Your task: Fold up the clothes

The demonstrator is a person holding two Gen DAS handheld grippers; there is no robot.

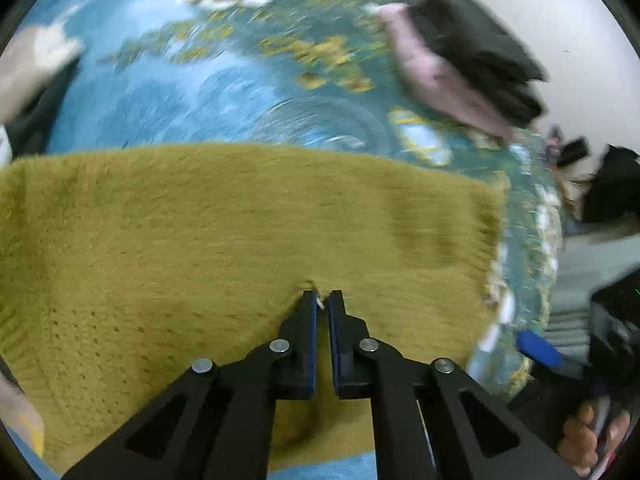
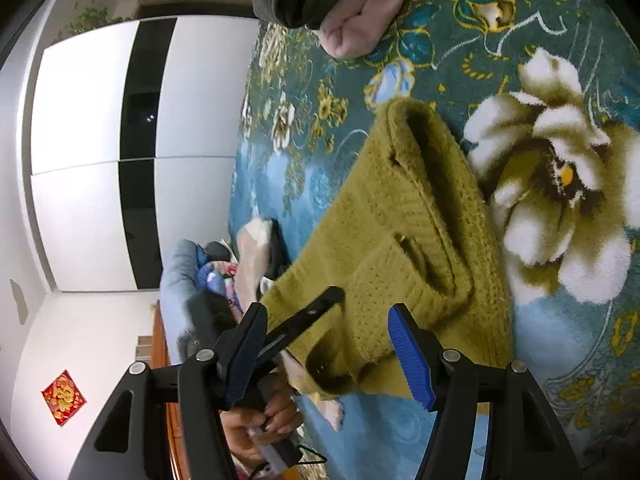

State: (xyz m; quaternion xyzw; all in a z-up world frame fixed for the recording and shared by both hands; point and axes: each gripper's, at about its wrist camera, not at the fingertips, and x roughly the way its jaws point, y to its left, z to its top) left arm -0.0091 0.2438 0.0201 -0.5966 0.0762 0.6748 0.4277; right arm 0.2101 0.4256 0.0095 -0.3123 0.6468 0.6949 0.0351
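Observation:
An olive-yellow knitted sweater (image 1: 240, 240) lies folded on the flowered blue blanket (image 1: 180, 92). In the left wrist view my left gripper (image 1: 322, 299) is shut, its tips pinching a small pucker of the knit near the sweater's near edge. The right wrist view shows the same sweater (image 2: 408, 208) with a folded sleeve and ribbed cuff on top. There my right gripper (image 2: 326, 344) stands open over the sweater's near edge, blue pads (image 2: 412, 360) apart and not pressing the cloth. The left gripper (image 2: 334, 294) reaches in from the left onto the knit.
A stack of folded dark grey and pink clothes (image 2: 340, 4) sits at the blanket's far side, seen also as a stack (image 1: 460, 52). More garments (image 2: 256, 248) lie heaped at the bed's left end. A hand (image 2: 256, 420) holds the left gripper. A white and black wardrobe (image 2: 100, 152) stands beyond.

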